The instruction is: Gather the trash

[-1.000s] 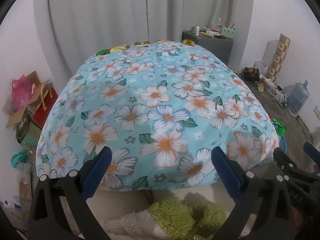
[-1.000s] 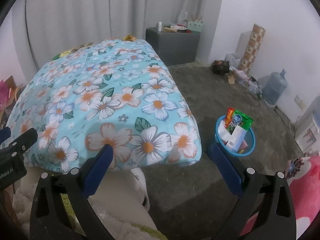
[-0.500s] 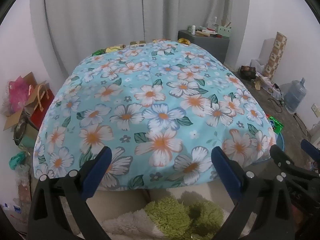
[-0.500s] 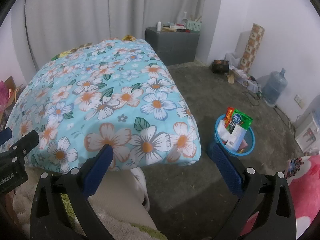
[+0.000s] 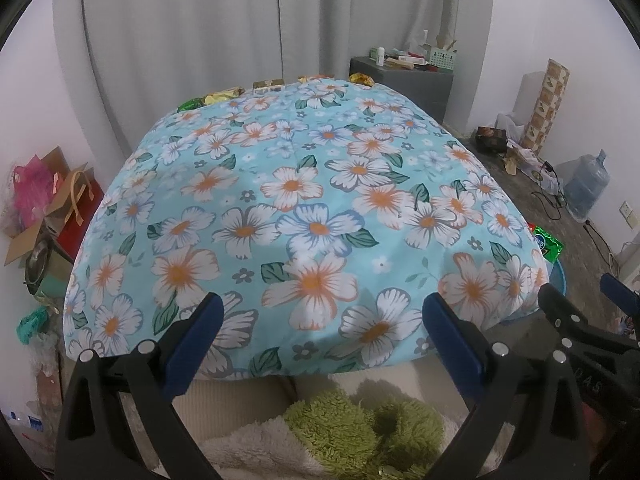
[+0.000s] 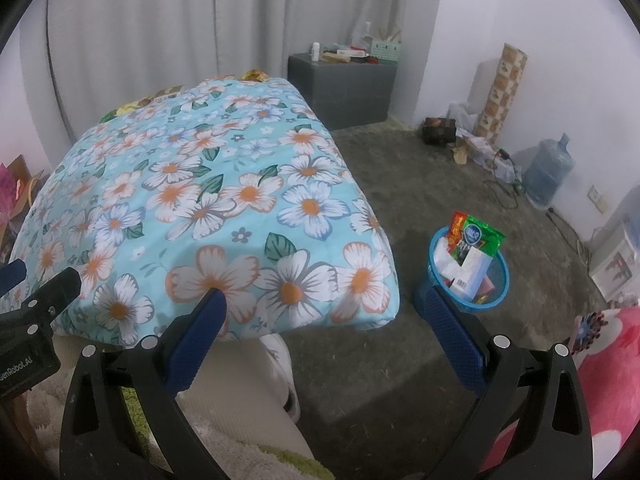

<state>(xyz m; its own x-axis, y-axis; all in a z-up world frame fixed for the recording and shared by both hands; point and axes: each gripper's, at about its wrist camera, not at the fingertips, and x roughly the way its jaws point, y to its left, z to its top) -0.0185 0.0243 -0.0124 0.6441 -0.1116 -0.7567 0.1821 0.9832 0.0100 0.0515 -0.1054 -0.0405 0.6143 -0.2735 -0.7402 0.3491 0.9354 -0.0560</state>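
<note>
My left tool [image 5: 318,338] and right tool [image 6: 320,334] are both wide open and hold nothing, up over the near edge of the counter [image 5: 312,216] with its flower cloth. The wrappers [image 5: 268,85] lie in a row at the far edge. The blue bin [image 6: 470,276] sits on the floor to the right, with trash in it.

Open left gripper [image 5: 320,332] over floral cloth [image 5: 304,208], wrappers [image 5: 224,96] beyond

floral table [image 5: 312,208] top bare, wrappers [image 5: 224,95] far edge
</note>
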